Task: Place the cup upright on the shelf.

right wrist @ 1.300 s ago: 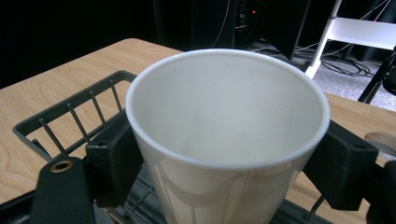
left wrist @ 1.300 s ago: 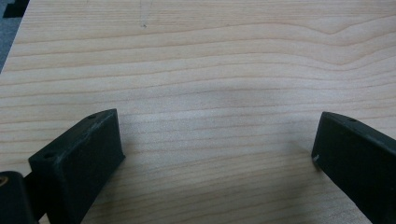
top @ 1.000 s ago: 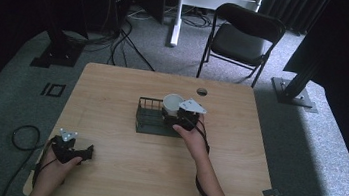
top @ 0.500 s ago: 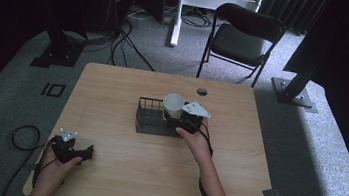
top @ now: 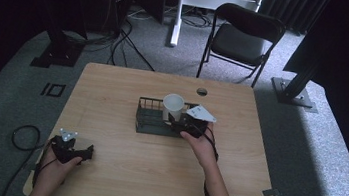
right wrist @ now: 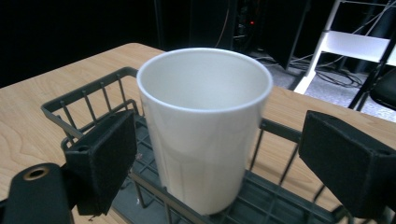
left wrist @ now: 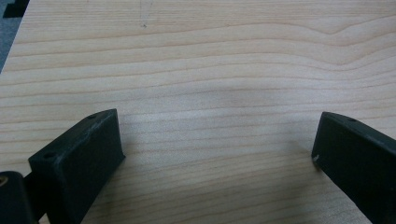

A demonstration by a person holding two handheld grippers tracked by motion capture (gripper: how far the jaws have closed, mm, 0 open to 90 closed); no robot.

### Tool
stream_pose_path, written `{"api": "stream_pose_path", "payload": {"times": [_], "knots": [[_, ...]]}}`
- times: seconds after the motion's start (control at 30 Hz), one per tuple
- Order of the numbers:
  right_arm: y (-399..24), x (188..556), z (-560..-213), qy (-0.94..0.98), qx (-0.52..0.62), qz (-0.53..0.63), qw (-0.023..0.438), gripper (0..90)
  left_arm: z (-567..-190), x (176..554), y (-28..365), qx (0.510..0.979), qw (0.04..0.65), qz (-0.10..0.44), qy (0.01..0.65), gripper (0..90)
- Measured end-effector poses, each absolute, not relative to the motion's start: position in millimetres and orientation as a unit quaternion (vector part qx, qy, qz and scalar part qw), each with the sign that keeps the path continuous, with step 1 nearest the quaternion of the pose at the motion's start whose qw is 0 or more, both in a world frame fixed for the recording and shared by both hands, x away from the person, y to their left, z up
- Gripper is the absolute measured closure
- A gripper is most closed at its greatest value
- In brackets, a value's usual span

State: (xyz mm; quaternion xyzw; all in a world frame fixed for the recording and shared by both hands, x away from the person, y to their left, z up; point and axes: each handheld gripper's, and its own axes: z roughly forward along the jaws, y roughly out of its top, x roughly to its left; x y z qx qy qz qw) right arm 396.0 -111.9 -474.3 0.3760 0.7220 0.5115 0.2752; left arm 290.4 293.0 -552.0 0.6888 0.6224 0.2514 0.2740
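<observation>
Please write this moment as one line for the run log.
right gripper: open around upright white cup in dark wire basket | left gripper: open, over bare wooden table

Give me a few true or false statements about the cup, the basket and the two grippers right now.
1. The white cup stands upright in the wire basket. True.
2. The right gripper is clamped on the cup. False: its fingers stand apart on either side of it.
3. The left gripper holds a spoon. False: it is open over bare table.
4. A chair stands beyond the table. True.
</observation>
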Motion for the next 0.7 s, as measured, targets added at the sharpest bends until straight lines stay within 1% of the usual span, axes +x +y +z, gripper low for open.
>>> {"api": "stream_pose_path", "payload": {"times": [0.17, 0.7], "knots": [[-119.2, 391.1, -475.8, 0.718, 0.383, 0.513, 0.273, 11.3, -552.0, 290.4, 293.0, 0.689, 0.274, 0.251, 0.622, 2.1], [-148.4, 375.6, -476.8, 0.716, 0.386, 0.504, 0.290, 11.3, -552.1, 290.5, 292.9, 0.688, 0.275, 0.252, 0.622, 2.0]]}}
